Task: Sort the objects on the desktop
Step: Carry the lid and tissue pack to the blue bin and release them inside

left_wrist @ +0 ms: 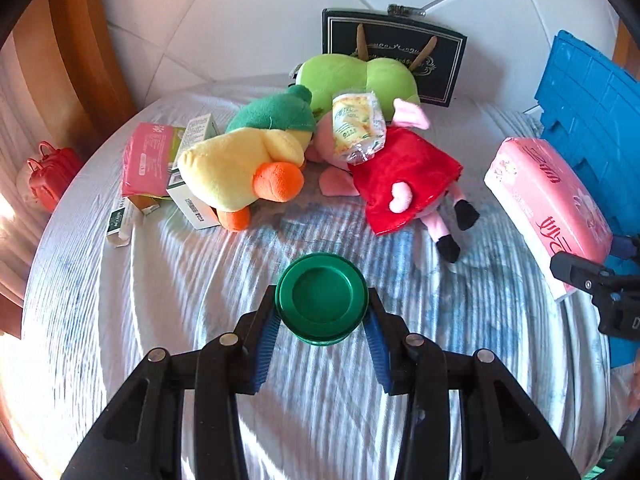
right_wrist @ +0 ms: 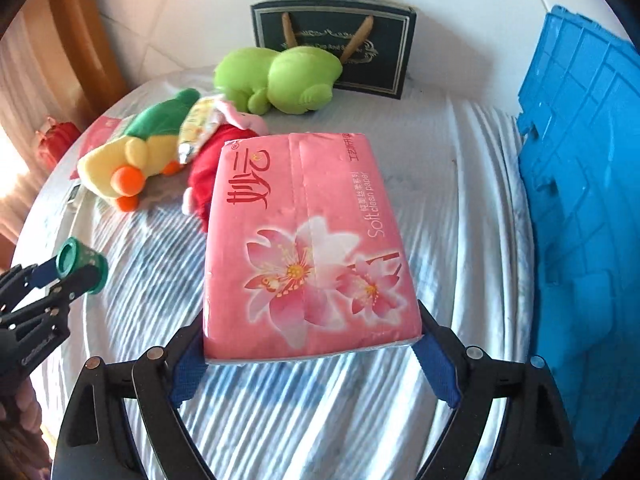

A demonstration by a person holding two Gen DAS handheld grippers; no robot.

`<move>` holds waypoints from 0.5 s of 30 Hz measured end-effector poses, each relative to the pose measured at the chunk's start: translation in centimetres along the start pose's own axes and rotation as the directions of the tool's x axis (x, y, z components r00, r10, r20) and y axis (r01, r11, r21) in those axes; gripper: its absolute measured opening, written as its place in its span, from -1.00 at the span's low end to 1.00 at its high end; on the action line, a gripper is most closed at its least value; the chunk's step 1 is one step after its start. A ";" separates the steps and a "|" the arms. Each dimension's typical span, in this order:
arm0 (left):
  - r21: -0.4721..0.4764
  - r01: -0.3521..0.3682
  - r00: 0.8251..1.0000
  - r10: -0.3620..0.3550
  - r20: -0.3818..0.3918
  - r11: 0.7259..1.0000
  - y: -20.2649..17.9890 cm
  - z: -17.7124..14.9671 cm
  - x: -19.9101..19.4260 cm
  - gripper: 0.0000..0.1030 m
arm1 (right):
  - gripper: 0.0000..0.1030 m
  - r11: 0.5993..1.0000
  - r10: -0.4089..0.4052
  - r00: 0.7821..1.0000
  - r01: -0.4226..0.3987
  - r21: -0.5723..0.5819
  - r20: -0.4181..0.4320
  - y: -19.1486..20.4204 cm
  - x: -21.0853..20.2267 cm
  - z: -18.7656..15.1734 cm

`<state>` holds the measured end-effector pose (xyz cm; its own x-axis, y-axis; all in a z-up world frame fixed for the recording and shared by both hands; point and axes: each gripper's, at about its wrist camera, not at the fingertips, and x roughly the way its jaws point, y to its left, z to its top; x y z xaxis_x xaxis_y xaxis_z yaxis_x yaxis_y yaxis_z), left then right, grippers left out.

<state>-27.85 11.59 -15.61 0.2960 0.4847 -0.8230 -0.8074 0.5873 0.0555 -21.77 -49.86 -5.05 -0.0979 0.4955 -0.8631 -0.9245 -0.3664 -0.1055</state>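
Note:
My left gripper (left_wrist: 322, 316) is shut on a round green tin (left_wrist: 321, 298) and holds it above the white cloth; it also shows in the right wrist view (right_wrist: 82, 266). My right gripper (right_wrist: 312, 354) is shut on a pink tissue pack (right_wrist: 306, 240), held above the cloth; the pack also shows at the right in the left wrist view (left_wrist: 548, 204). A yellow duck plush (left_wrist: 244, 168), a pig plush in a red dress (left_wrist: 400, 176) with a snack packet (left_wrist: 358, 126) on it, and a green plush (left_wrist: 360, 76) lie at the back.
A blue plastic crate (right_wrist: 584, 200) stands at the right. A dark gift bag (right_wrist: 332, 46) stands against the back wall. A pink packet (left_wrist: 146, 156) and small cartons (left_wrist: 192, 200) lie left of the duck. A red toy suitcase (left_wrist: 52, 172) sits beyond the left edge.

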 end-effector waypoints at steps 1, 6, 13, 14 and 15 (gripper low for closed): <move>0.001 0.003 1.000 -0.003 0.014 1.000 -0.6 0.5 -0.7 -0.23 | 0.74 1.000 0.010 1.000 -0.010 -0.009 0.021 0.2 -1.3 -0.6; 0.014 0.014 0.994 -0.015 0.105 1.000 -1.9 -0.3 -6.0 -0.23 | 0.74 0.999 0.027 0.985 -0.022 -0.034 0.170 0.5 -7.9 -1.2; 0.041 0.046 0.970 -0.054 0.238 0.998 -6.1 1.5 -11.2 -0.23 | 0.74 0.999 -0.007 0.915 0.021 -0.029 0.403 -1.8 -18.1 -1.7; 0.048 0.053 0.964 -0.063 0.258 0.997 -6.9 1.8 -12.0 -0.23 | 0.74 0.999 -0.014 0.905 0.027 -0.024 0.426 -2.3 -19.6 -2.1; 0.054 0.061 0.958 -0.074 0.276 0.997 -7.7 2.2 -12.8 -0.23 | 0.74 0.999 -0.019 0.892 0.032 -0.020 0.451 -2.9 -21.0 -2.3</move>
<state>-24.28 2.24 -4.29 0.4842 0.6001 -0.6368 -0.7590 0.6501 0.0354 -16.17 -61.02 12.23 -0.2356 0.8044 -0.5454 -0.9196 -0.3660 -0.1425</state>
